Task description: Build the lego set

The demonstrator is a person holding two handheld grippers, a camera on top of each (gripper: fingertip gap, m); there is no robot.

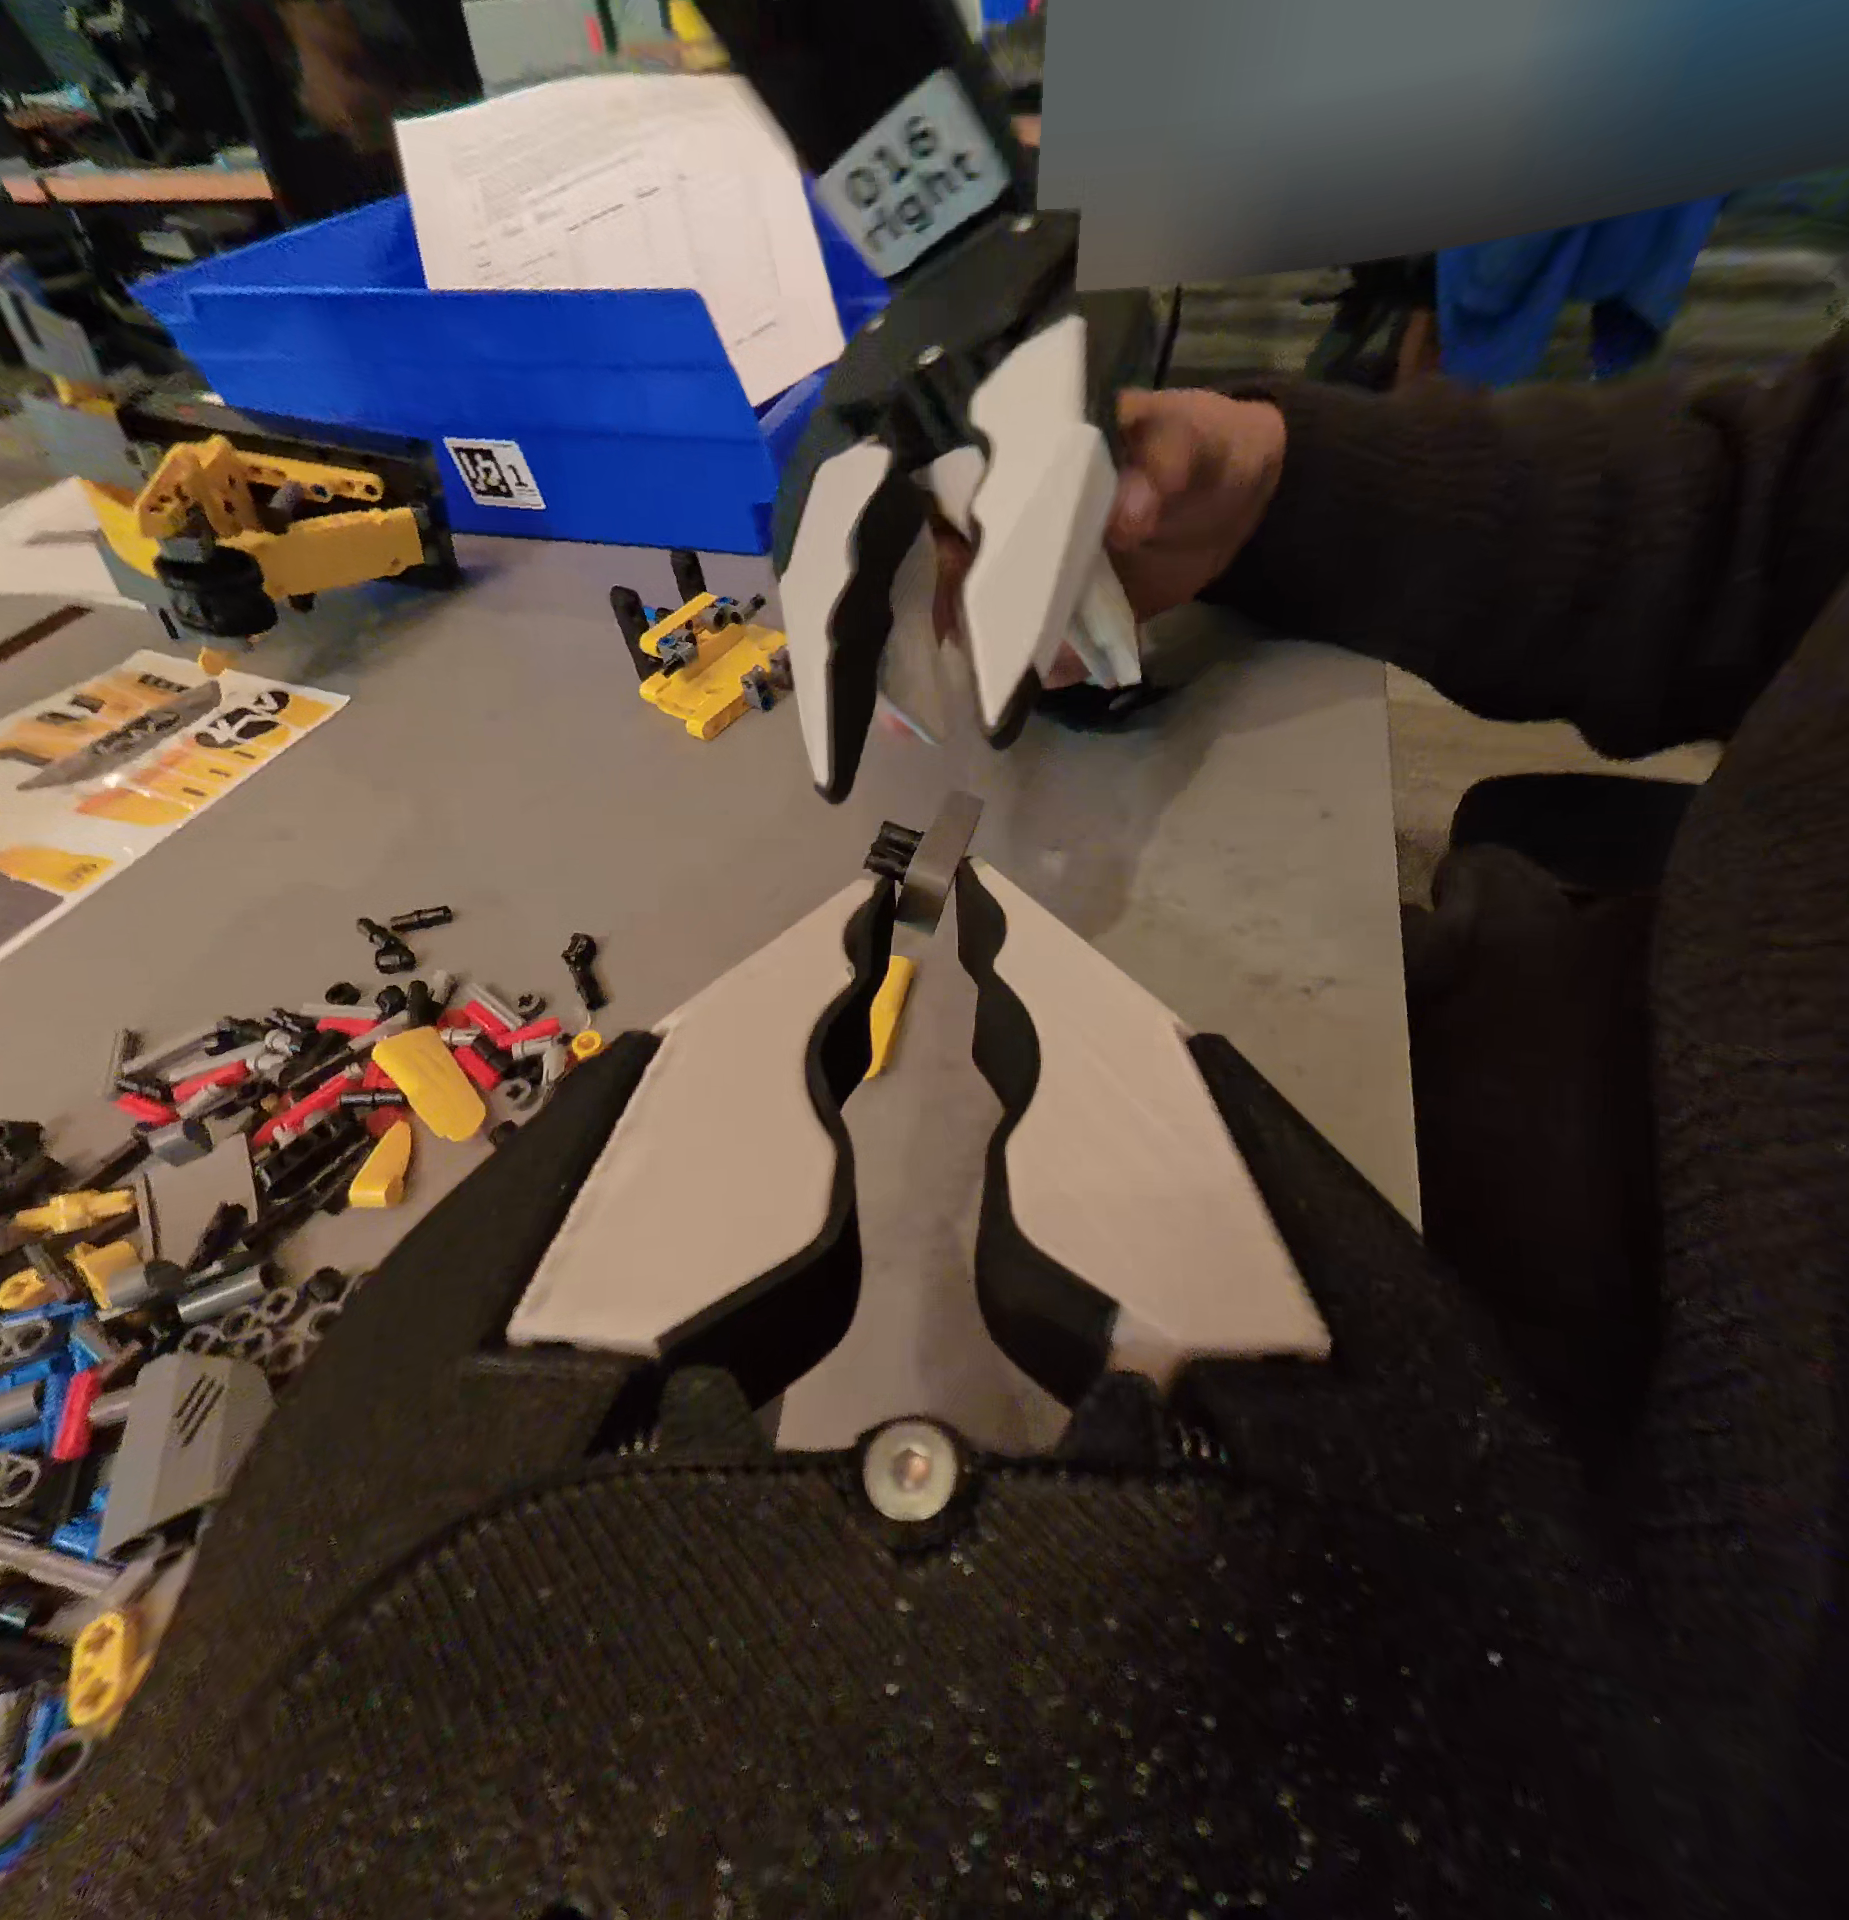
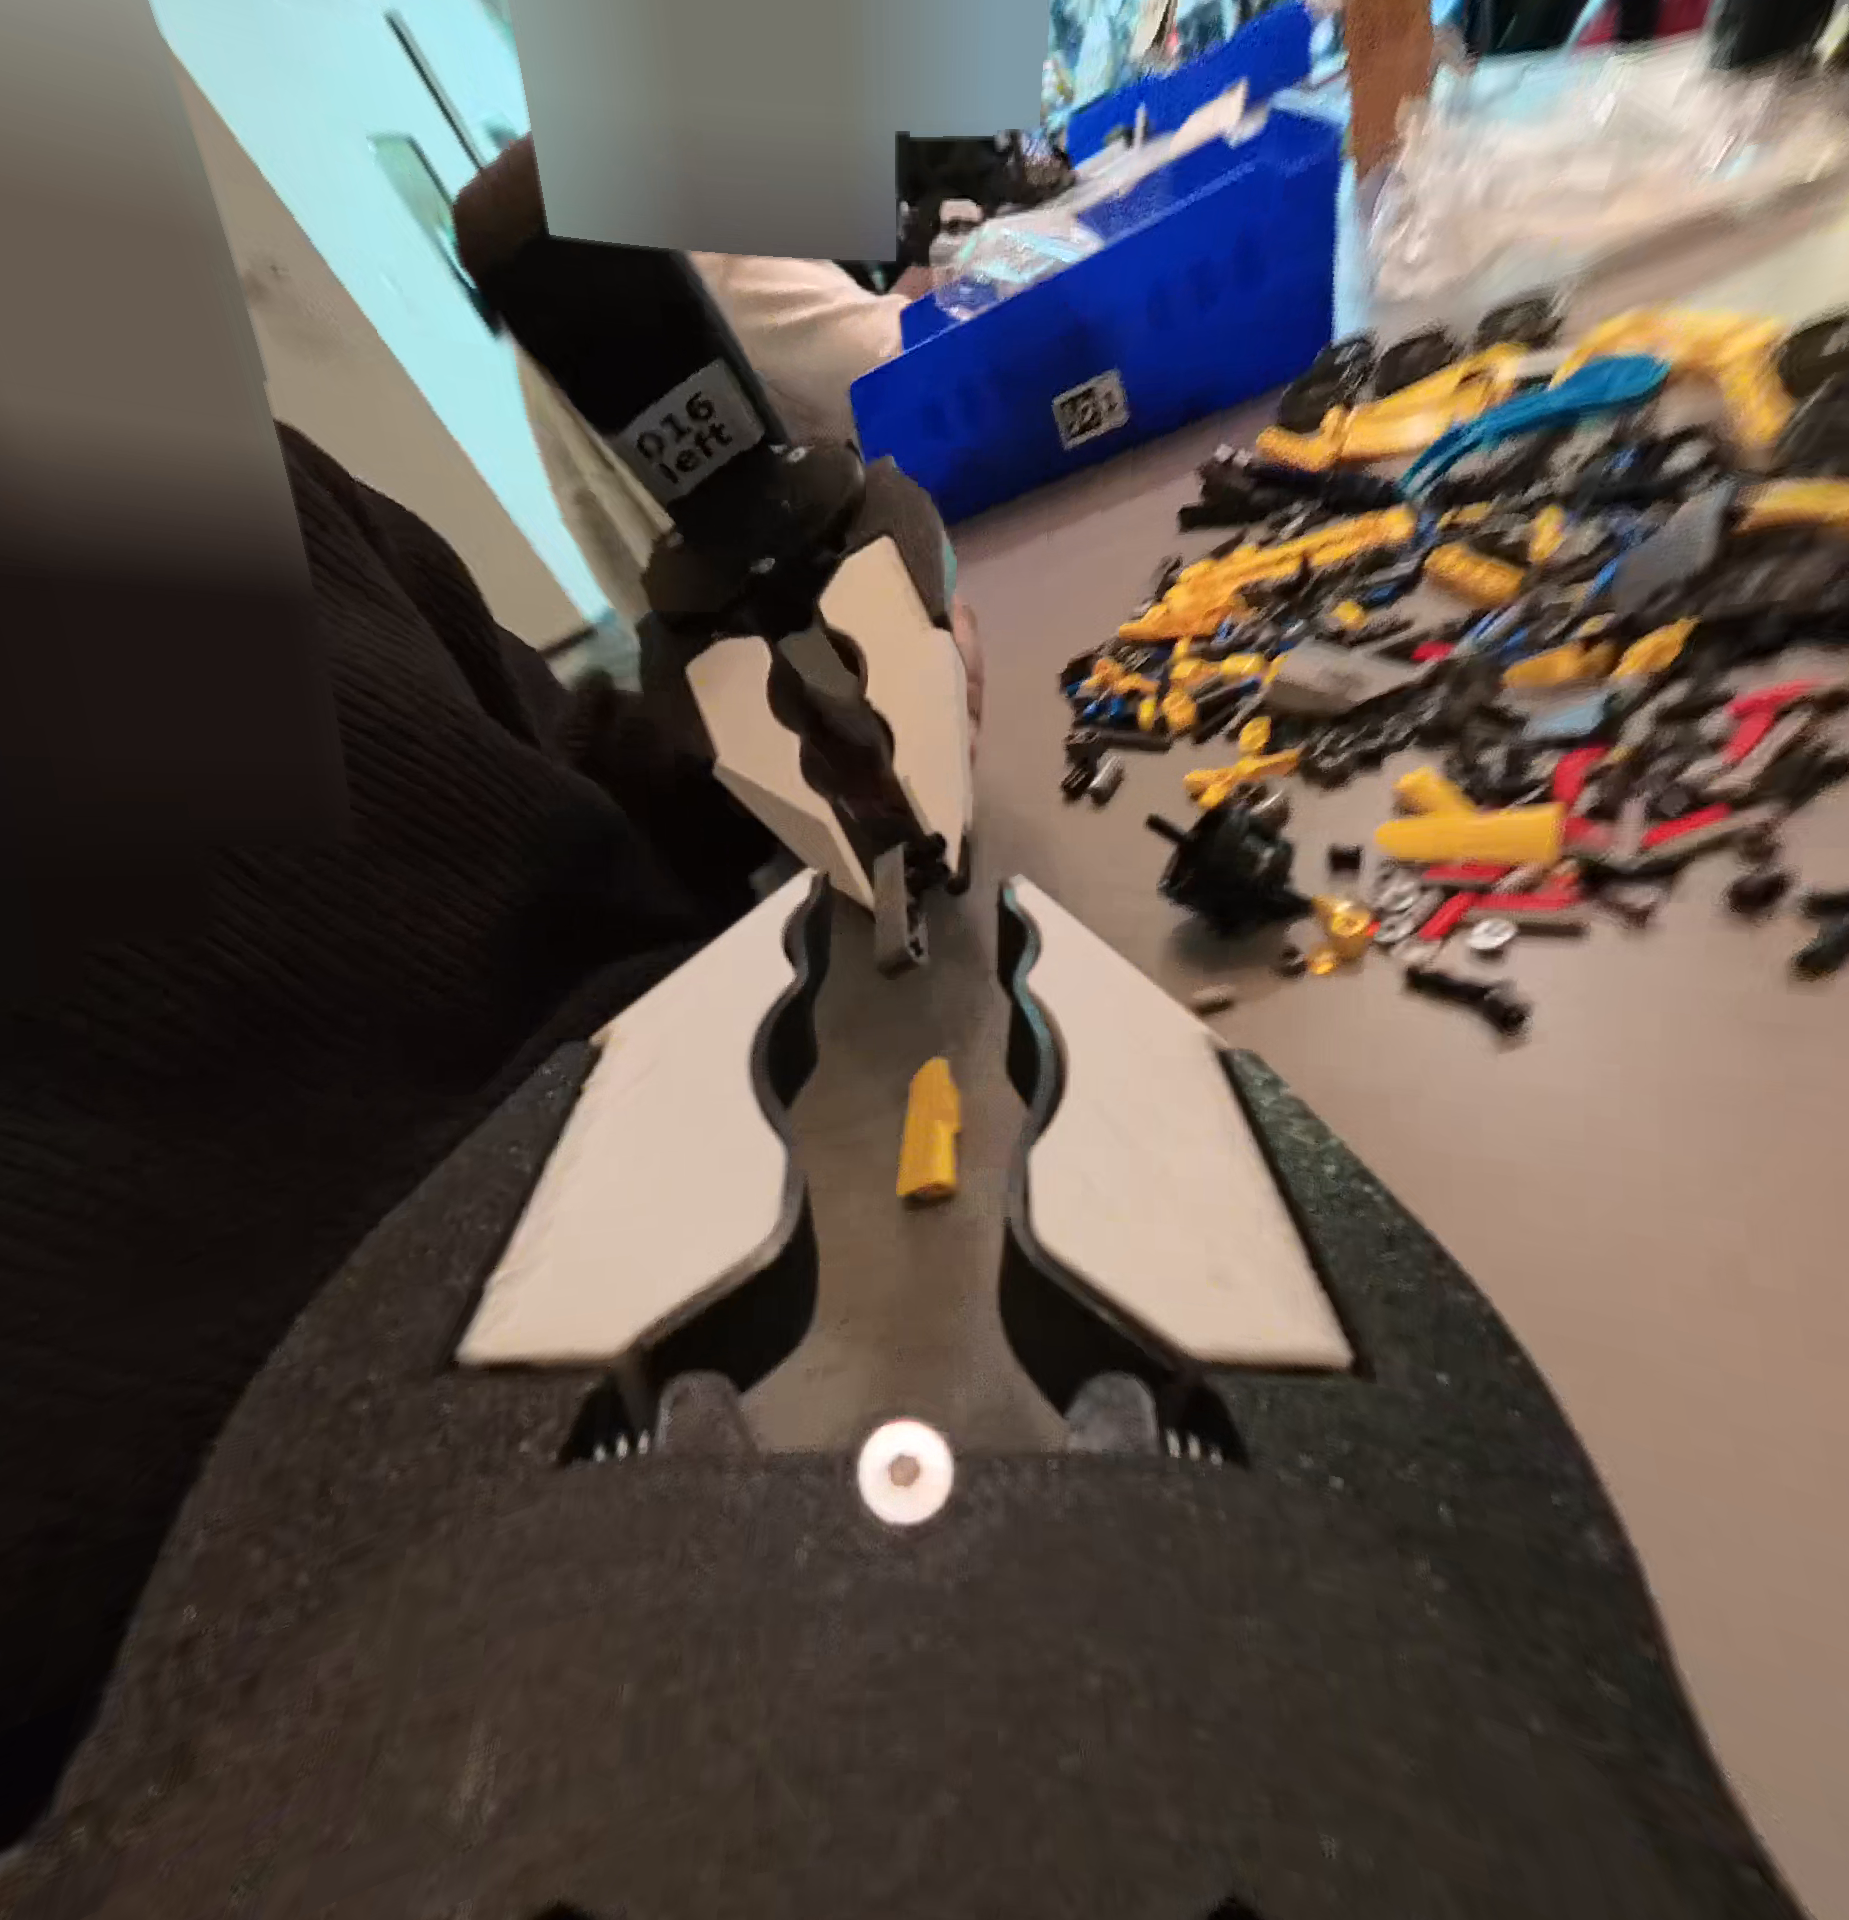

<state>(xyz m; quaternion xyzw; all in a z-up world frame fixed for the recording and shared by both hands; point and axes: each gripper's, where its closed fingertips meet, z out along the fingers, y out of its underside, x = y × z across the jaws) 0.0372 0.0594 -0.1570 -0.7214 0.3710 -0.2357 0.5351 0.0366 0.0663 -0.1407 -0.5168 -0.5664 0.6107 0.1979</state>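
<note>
My left gripper (image 1: 922, 878) is shut on a short grey beam (image 1: 939, 852) with a black pin piece (image 1: 887, 847) at its side, held just above the grey table (image 1: 546, 831). A small yellow piece (image 1: 889, 1013) lies on the table under its fingers. My right gripper (image 1: 915, 758) hangs open and empty just beyond the beam, tips pointing down at it. In the right wrist view my right gripper (image 2: 915, 888) is open, with the yellow piece (image 2: 928, 1132) on the table between its fingers. There the left gripper (image 2: 915, 868) holds the grey beam (image 2: 899, 920) at the tips.
A blue bin (image 1: 484, 395) with a paper sheet (image 1: 629, 197) stands at the back. A part-built yellow model (image 1: 245, 530), a small yellow sub-assembly (image 1: 707, 665) and a printed sheet (image 1: 141, 748) lie left. Loose parts are piled at left (image 1: 276, 1101) and in the right wrist view (image 2: 1471, 675). Only a small space, under 4 cm, lies between the two pairs of fingers. My right gripper's tips are some 15 cm from the small yellow sub-assembly (image 1: 707, 665).
</note>
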